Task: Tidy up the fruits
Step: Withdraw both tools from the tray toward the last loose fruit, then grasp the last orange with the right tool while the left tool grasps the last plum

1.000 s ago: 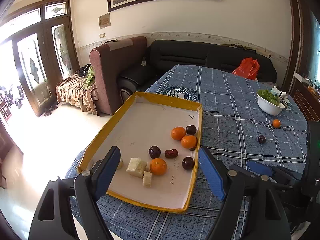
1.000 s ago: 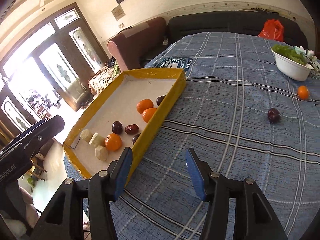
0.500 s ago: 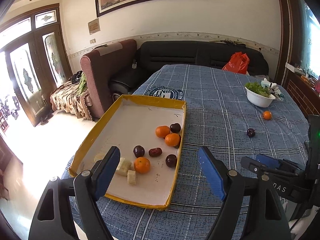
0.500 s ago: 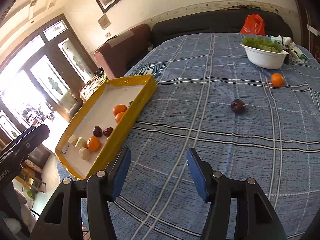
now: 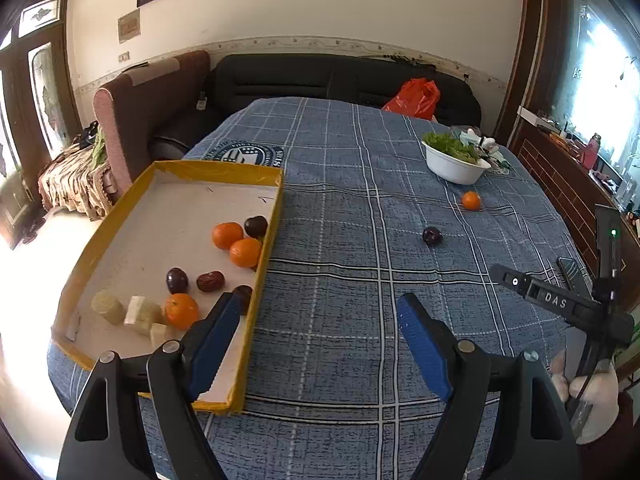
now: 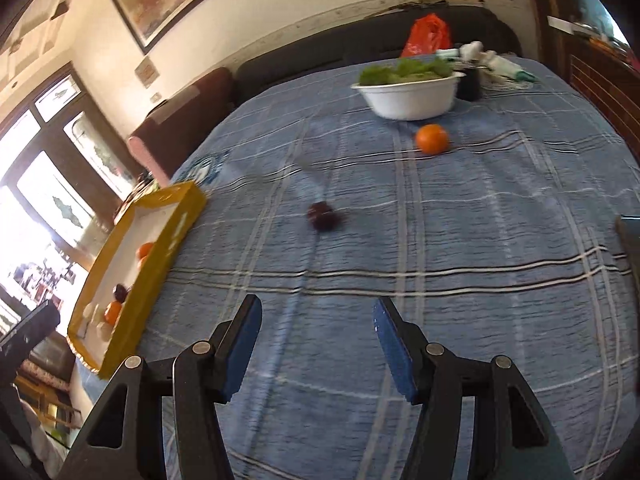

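Yellow-rimmed tray [image 5: 272,216] at the table's left edge — holds three oranges [image 5: 227,235], dark plums [image 5: 256,226], a red date [image 5: 210,281] and pale cut chunks [image 5: 138,312]. Loose on the blue plaid cloth [image 5: 340,280]: one dark plum [image 5: 432,236] and one orange [image 5: 471,200] near a white bowl of greens [image 5: 456,168]. Left gripper [image 5: 316,320] spread, empty. Right gripper [image 6: 318,320] spread, empty — its body reads "DAS" [image 5: 555,301].
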